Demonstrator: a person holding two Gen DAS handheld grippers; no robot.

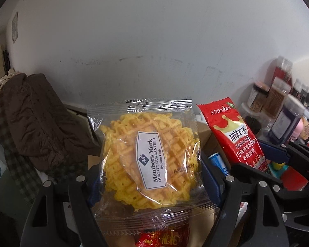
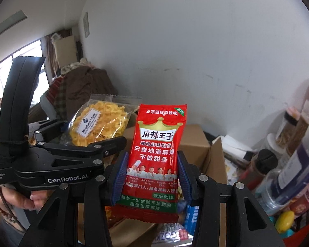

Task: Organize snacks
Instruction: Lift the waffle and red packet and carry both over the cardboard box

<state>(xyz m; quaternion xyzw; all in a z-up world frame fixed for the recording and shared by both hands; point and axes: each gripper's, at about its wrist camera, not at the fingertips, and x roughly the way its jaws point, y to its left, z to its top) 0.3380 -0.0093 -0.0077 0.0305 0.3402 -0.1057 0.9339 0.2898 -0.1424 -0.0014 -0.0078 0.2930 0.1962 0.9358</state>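
1. Left gripper [image 1: 148, 177] clenched on waffle pack [image 1: 146, 156], held upright in the air, clear of the clutter.
2. Right gripper [image 2: 151, 175] clamped on red pack [image 2: 156, 154], raised over open box [image 2: 195, 142].
3. Step, by judgement: both snacks lifted, mid-carry; next calls for choosing a spot for each and lowering it.
4. Jars [image 2: 294, 144] at right blurred; box contents mostly hidden behind packs.

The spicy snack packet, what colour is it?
Red spicy snack packet with a green bottom band; right wrist view shows it best.
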